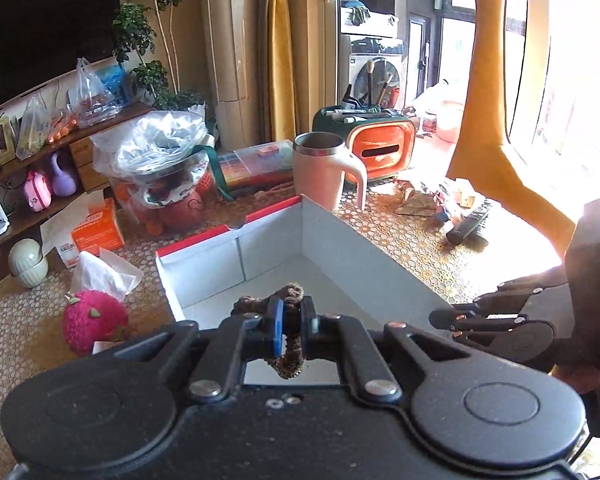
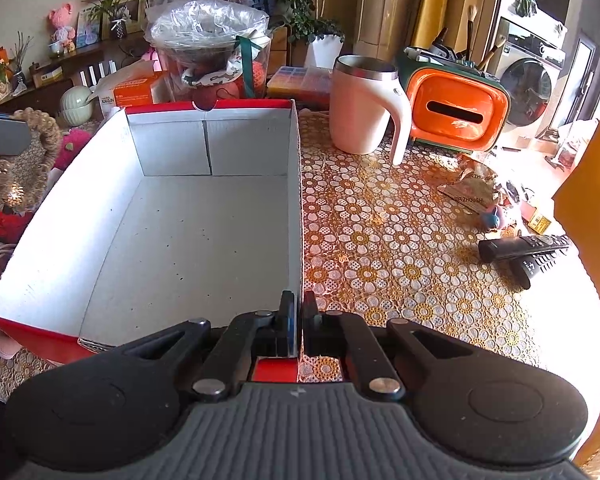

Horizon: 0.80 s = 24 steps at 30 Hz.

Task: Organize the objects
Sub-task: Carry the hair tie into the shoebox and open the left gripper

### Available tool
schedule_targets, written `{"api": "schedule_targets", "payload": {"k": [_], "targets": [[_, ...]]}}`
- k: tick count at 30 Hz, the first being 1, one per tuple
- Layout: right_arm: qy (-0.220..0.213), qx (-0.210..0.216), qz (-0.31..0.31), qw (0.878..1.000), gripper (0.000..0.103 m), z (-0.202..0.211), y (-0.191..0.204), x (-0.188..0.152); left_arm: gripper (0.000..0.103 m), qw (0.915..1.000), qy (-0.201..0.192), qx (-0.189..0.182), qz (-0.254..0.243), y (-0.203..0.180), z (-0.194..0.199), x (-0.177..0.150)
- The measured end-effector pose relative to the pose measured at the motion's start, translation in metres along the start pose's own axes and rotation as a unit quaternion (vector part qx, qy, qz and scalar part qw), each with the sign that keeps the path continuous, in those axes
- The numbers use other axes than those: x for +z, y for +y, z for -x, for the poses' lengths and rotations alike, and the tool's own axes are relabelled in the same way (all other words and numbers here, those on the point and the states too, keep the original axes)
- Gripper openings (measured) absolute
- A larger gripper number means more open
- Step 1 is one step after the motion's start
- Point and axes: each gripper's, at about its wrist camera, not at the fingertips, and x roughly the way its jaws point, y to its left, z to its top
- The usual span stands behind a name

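Observation:
An open cardboard box (image 2: 256, 152) with white inside and red outside sits on the flowered tablecloth; it also shows in the left wrist view (image 1: 340, 240). My left gripper (image 1: 291, 312) is shut on a brown fuzzy hair tie (image 1: 290, 364) and holds it above the box's near edge. The hair tie (image 2: 40, 160) shows at the left edge of the right wrist view, above the box's left wall. My right gripper (image 2: 297, 320) is shut on the box's right wall at its near corner; it shows at the right of the left wrist view (image 1: 460, 316).
A pink mug (image 2: 364, 108), an orange tissue holder (image 2: 456, 116), two black remotes (image 2: 528, 252) and snack wrappers (image 2: 476, 188) lie right of the box. A knitted strawberry (image 1: 94, 320), tissues (image 1: 104, 272) and a bagged bowl (image 1: 160, 160) lie left of and behind it.

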Motion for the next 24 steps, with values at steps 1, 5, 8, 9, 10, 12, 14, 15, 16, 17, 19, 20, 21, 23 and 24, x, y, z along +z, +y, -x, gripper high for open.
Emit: {"api": "schedule_targets", "payload": {"k": [1, 5, 8, 9, 10, 12, 14, 15, 16, 17, 19, 20, 21, 23, 24], "targets": [[0.001, 0.0, 0.0, 1.0, 0.004, 0.0, 0.0, 0.0, 0.006, 1.0, 0.005, -0.001, -0.005, -0.004, -0.008, 0.0], [0.008, 0.007, -0.007, 1.0, 0.004, -0.002, -0.003, 0.0, 0.006, 0.9992, 0.033, -0.011, -0.021, -0.014, -0.042, -0.005], [0.012, 0.013, -0.012, 1.0, 0.004, -0.003, -0.005, 0.0, 0.006, 0.9975, 0.061, -0.016, -0.03, -0.02, -0.067, -0.012], [0.012, 0.015, -0.013, 1.0, 0.004, -0.003, -0.005, 0.0, 0.006, 0.9968, 0.071, -0.018, -0.031, -0.02, -0.075, -0.014], [0.013, 0.016, -0.013, 1.0, 0.004, -0.003, -0.006, 0.0, 0.006, 0.9959, 0.083, -0.022, -0.029, -0.021, -0.084, -0.017], [0.013, 0.018, -0.015, 1.0, 0.004, -0.003, -0.006, 0.0, 0.006, 0.9938, 0.106, -0.028, -0.02, -0.02, -0.098, -0.021], [0.014, 0.019, -0.014, 1.0, 0.004, -0.003, -0.007, 0.0, 0.006, 0.9916, 0.125, -0.033, -0.01, -0.018, -0.109, -0.024], [0.014, 0.02, -0.014, 1.0, 0.004, -0.003, -0.007, 0.001, 0.006, 0.9902, 0.135, -0.037, -0.004, -0.017, -0.114, -0.025], [0.015, 0.02, -0.015, 1.0, 0.004, -0.003, -0.007, 0.001, 0.006, 0.9894, 0.14, -0.037, -0.001, -0.016, -0.119, -0.027], [0.016, 0.021, -0.015, 1.0, 0.004, -0.003, -0.007, 0.001, 0.006, 0.9885, 0.146, -0.039, 0.001, -0.015, -0.122, -0.027], [0.016, 0.023, -0.015, 0.999, 0.004, -0.003, -0.007, 0.001, 0.006, 0.9864, 0.158, -0.044, 0.002, -0.015, -0.127, -0.028], [0.017, 0.023, -0.015, 0.999, 0.004, -0.003, -0.007, 0.001, 0.006, 0.9855, 0.164, -0.044, 0.003, -0.014, -0.129, -0.029], [0.017, 0.023, -0.015, 0.999, 0.004, -0.003, -0.007, 0.001, 0.006, 0.9845, 0.169, -0.047, 0.006, -0.014, -0.131, -0.029], [0.018, 0.024, -0.015, 0.999, 0.004, -0.003, -0.007, 0.001, 0.01, 0.9827, 0.177, -0.053, 0.01, -0.013, -0.132, -0.028], [0.018, 0.023, -0.015, 0.999, 0.004, -0.003, -0.007, 0.001, 0.014, 0.9822, 0.18, -0.053, 0.011, -0.012, -0.132, -0.028]]}}
